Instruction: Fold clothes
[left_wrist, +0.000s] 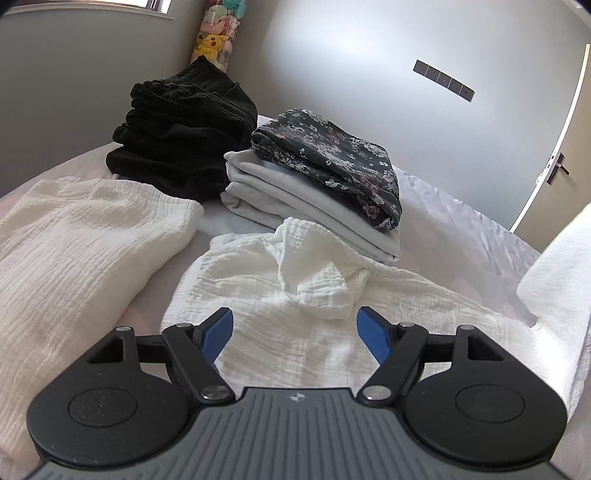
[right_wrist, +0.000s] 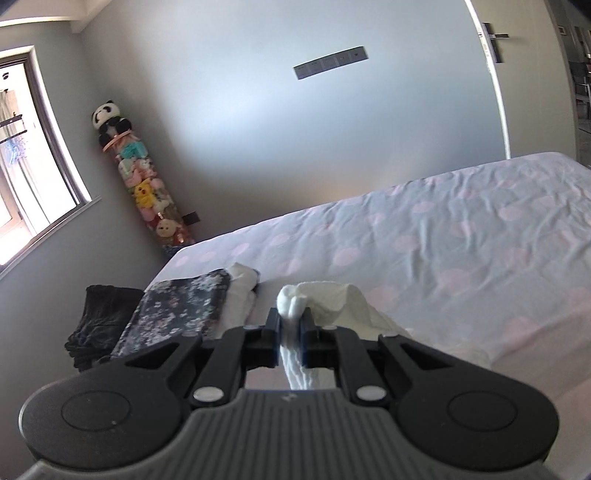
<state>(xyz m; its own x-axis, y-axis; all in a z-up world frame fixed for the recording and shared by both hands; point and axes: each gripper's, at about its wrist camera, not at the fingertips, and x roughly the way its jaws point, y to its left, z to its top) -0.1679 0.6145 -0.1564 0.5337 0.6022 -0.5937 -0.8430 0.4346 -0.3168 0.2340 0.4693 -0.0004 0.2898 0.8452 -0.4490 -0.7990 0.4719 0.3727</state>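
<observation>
Left wrist view shows my left gripper (left_wrist: 295, 334) spread wide and empty above the white crinkled garment (left_wrist: 295, 295) lying on the bed (left_wrist: 461, 229) just in front of the folded stacks (left_wrist: 314, 173), while my right gripper (right_wrist: 290, 325) is clamped on a bunched fold of that garment (right_wrist: 332, 299).

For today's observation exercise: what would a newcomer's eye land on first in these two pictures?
First, the right tongs shut on a bunch of white cloth lifted over the dotted bed. Next, the open left tongs above the crumpled white garment, with a black pile and a floral top on grey folds behind. Last, the toy tube in the corner.
</observation>
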